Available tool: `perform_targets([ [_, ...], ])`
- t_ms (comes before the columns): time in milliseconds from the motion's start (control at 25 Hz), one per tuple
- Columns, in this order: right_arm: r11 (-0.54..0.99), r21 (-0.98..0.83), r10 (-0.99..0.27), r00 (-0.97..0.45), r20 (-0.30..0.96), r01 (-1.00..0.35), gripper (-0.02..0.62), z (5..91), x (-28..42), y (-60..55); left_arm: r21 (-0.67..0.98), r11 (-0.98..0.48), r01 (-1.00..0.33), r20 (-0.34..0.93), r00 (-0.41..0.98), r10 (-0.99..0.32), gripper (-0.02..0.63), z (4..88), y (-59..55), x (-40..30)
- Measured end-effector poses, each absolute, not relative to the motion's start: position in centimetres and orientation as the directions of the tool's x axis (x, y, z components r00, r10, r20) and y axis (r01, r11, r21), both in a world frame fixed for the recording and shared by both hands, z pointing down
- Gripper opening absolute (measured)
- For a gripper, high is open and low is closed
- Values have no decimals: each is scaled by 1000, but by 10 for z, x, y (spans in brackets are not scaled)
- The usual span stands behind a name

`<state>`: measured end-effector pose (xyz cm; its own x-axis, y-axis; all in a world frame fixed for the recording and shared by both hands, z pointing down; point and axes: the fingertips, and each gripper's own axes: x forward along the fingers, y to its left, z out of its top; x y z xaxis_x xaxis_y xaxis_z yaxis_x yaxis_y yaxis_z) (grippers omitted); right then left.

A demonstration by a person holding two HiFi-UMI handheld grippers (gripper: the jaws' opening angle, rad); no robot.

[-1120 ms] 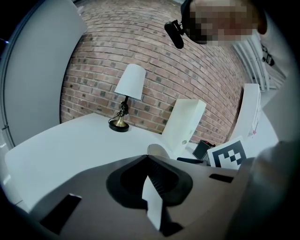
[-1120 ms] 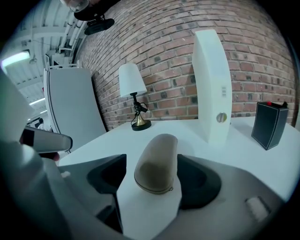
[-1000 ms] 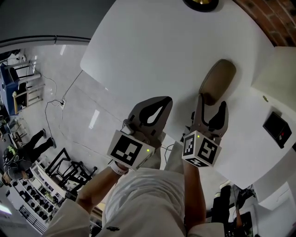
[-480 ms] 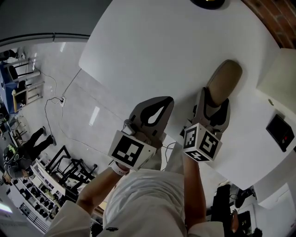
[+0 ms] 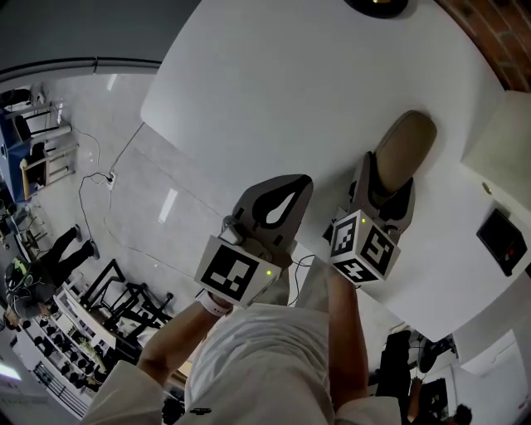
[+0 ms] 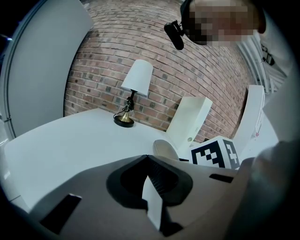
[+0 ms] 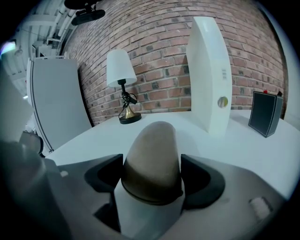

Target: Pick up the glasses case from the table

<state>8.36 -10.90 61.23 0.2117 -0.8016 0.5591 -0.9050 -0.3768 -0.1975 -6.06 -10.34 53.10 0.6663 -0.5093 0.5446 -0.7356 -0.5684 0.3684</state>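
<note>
A tan oval glasses case [image 5: 404, 145] lies on the white table [image 5: 274, 83], also visible in the right gripper view [image 7: 152, 154] and as a pale end in the left gripper view [image 6: 165, 149]. My right gripper [image 5: 386, 181] straddles the case's near end, and its jaws have just been opening. The case fills the gap between them [image 7: 151, 161] and rests on the table; I see no squeeze on it. My left gripper [image 5: 303, 178] hovers to the left of the case, its jaws shut with tips meeting [image 6: 147, 157] and nothing held.
A white-shaded lamp [image 7: 123, 86] with a brass base [image 5: 377, 7] stands at the table's far side by a brick wall. A tall white box [image 7: 211, 70] stands right of the case, a small black box [image 7: 265, 112] beyond it. The table edge runs just under my hands.
My right gripper has sunk and slid forward, so its jaws now reach further along the case's near end. The left gripper has stayed put.
</note>
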Motion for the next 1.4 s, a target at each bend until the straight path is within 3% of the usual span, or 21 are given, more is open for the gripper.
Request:
perform_targets([
  [640,-399,-103,-734,250,632,-911,376,621,82,-113,375,-548,-748,546,656,-521,2,532,-111,-65],
  [1400,-327,-277,-801,110,589,-903,371,594,75,-111,356,-565,-744,521,660,-541,2,505,-112,-66],
])
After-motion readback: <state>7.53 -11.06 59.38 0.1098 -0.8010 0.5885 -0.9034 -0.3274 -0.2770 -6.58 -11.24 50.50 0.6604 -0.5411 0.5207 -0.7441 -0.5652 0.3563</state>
